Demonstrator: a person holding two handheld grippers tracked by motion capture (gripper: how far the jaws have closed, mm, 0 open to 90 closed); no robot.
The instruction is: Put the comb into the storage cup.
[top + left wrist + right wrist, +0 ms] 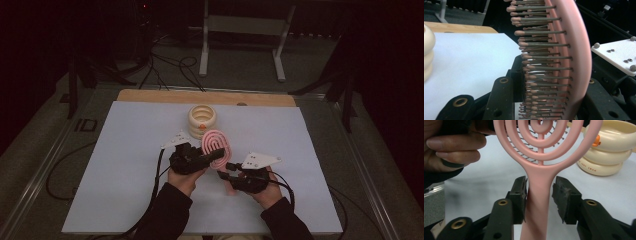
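- Pink hairbrush point(215, 144): sat above the white mat point(125, 165) near its centre, head pinched between the pressed-together jaws of the left gripper point(212, 156) (bristles crowding that gripper's view).
- Right gripper point(223, 170): jaws spread either side of the brush handle point(537, 202); a gap showed at one pad, the other just beside it.
- Cream ringed container point(202, 120): just behind the brush head, near the mat's far edge.
- Open mat lay to the left and right of both hands.
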